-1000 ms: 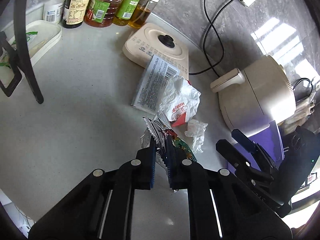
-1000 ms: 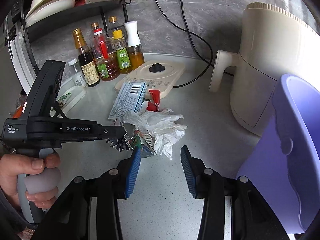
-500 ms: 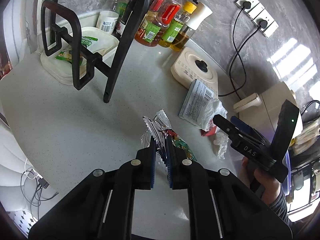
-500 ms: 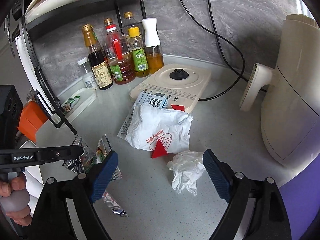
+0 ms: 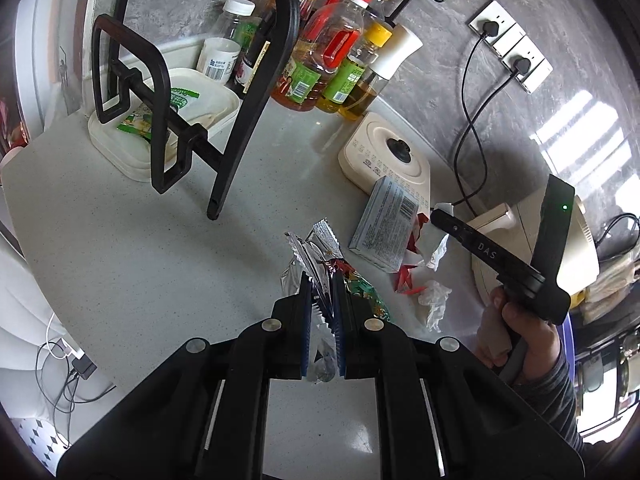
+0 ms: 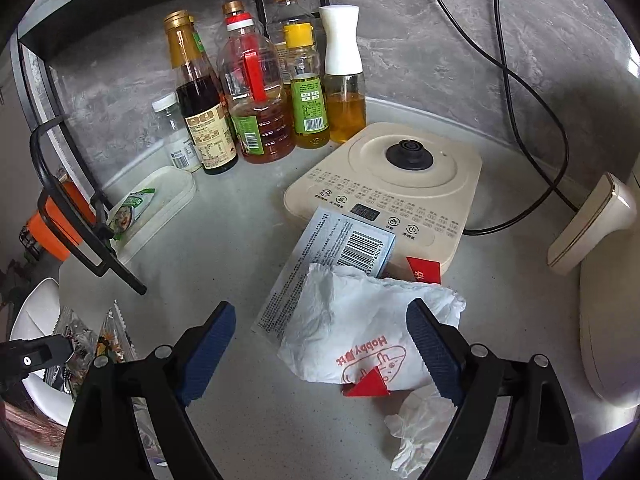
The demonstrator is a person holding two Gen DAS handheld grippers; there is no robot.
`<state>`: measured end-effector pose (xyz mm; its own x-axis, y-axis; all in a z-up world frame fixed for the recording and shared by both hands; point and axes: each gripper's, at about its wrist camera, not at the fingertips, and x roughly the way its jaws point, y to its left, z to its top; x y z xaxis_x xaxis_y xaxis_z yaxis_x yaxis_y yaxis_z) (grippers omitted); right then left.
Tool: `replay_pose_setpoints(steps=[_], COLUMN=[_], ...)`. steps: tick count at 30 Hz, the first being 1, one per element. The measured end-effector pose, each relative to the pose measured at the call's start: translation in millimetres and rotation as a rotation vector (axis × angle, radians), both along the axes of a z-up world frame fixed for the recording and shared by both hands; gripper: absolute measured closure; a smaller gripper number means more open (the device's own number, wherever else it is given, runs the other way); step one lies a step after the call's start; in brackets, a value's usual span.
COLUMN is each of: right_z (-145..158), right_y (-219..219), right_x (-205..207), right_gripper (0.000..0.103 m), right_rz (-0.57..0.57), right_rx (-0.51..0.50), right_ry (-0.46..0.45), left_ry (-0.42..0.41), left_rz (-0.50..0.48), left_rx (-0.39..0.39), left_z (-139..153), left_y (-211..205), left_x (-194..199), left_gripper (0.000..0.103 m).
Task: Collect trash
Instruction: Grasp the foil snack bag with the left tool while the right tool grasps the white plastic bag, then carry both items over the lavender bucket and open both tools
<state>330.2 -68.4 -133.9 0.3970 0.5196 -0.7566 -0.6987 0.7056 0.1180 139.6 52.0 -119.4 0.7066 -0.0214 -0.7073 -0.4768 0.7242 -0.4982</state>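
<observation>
A row of oil and sauce bottles [image 6: 256, 92] stands along the back edge of the tabletop [image 6: 240, 248], with a cream cooker base [image 6: 396, 184] in front of them and a black rack leg [image 5: 240, 120] toward the left edge. A white lidded box [image 6: 160, 204] lies near the rack. Against the cooker base leans a blue-grey packet [image 6: 320, 268], partly covered by a crumpled white paper bag [image 6: 360, 332]; a wad of tissue [image 6: 420, 428] lies just in front of it. The left gripper [image 5: 322, 304] has its fingers pinched tight on a shiny snack wrapper [image 5: 316, 248], held over the middle of the tabletop. The right gripper [image 6: 320, 352] has its fingers spread wide, either side of the paper bag, the right one over its edge.
</observation>
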Motion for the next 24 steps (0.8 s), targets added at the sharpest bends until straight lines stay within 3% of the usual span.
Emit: replay_pose_setpoints(steps=[3,5,7,9,24], right_z=[-6,-9,-5,8,117], right_y=[8,7,0,-9,-93], right_x=[15,26,32,29,-6], right_gripper=[0.043,0.08,0.096,0.099,0.101], right_rz=[-0.022,-0.031,-0.022,0.002,0.021], right_rx=[-0.025,-0.036,-0.008,0.032,0.432], right_ry=[0.022,0.049,0.071,0.04,0.064], left_ry=[-0.021,-0.031,-0.039,-0.05,-0.209], left_rz=[-0.016,-0.035,-0.053,-0.071,-0.266], left_rx=[0.004,0.014,0.028,0.033,0.082], left_z=[6,11,16,22,90], left_y=[-4,-9,-12,-14,-48], left_x=[7,12,17,21,68], left_gripper=[0.093,0.093,0.093,0.093,0.093])
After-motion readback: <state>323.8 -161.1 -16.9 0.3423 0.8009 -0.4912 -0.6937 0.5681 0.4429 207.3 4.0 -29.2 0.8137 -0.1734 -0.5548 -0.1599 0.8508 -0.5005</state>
